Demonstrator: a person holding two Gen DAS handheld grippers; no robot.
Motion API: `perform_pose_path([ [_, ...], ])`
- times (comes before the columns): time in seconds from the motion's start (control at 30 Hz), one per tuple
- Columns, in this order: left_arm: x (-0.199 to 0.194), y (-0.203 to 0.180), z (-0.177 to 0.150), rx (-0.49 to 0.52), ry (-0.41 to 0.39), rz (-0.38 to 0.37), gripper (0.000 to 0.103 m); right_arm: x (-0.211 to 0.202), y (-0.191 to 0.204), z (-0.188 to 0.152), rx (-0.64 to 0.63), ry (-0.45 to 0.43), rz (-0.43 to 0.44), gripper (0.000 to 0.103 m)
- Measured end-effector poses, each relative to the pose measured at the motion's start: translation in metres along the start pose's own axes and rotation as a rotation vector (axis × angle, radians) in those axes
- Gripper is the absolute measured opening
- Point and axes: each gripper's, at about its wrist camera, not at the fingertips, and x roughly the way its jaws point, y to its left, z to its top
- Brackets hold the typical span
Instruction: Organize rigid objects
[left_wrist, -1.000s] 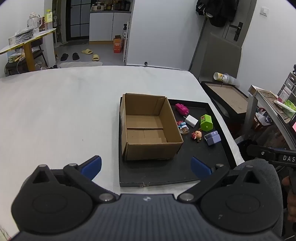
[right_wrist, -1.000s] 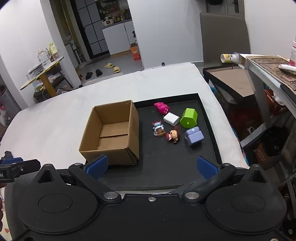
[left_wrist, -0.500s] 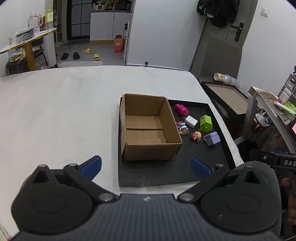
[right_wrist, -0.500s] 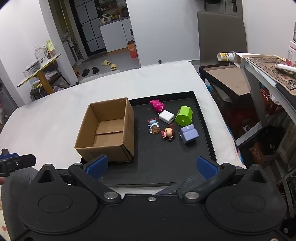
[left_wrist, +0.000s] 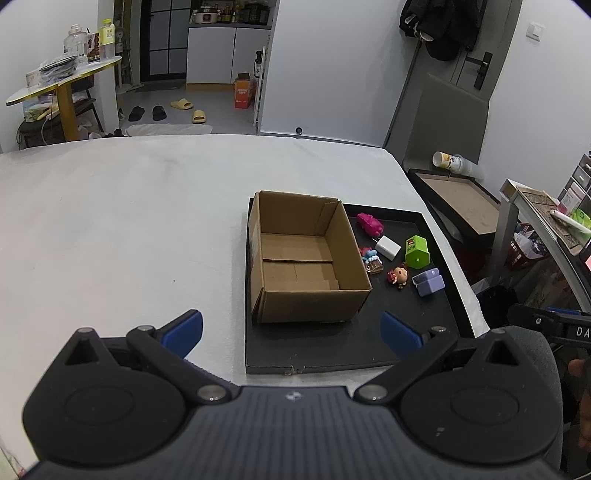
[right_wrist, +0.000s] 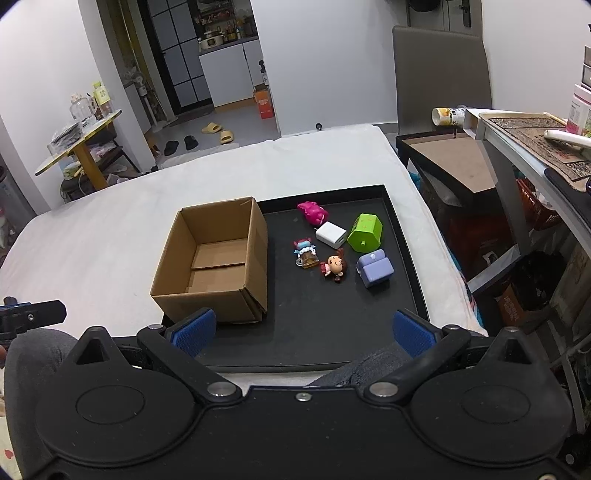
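Note:
An empty open cardboard box (left_wrist: 306, 258) (right_wrist: 218, 258) stands on the left part of a black tray (left_wrist: 369, 347) (right_wrist: 332, 332). To its right on the tray lie a pink toy (right_wrist: 313, 212), a white block (right_wrist: 331, 235), a green toy house (right_wrist: 365, 232), a blue-haired figurine (right_wrist: 306, 253), a red-haired doll (right_wrist: 335, 266) and a lilac box (right_wrist: 375, 267). My left gripper (left_wrist: 291, 330) is open and empty, near the tray's front left. My right gripper (right_wrist: 301, 332) is open and empty over the tray's front edge.
The tray lies at the right side of a white bed-like surface (left_wrist: 129, 221). Right of it stand a low brown-topped table (right_wrist: 454, 162) with a cup (right_wrist: 445, 116), a grey chair (right_wrist: 439, 70) and a shelf (right_wrist: 524, 129).
Both views have drawn slightly back and up from the tray, so the box and toys look a little smaller and farther. Nothing on the tray has moved. Both grippers stay open.

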Motion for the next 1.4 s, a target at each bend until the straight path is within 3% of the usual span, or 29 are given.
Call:
perform_pose_path([
  [1.4,-0.0049,0.0034,-0.0009,-0.015,-0.001,-0.002,0.102,-0.0041,-0.0011,-0.0018,-0.005,-0.004,-0.012,0.103],
])
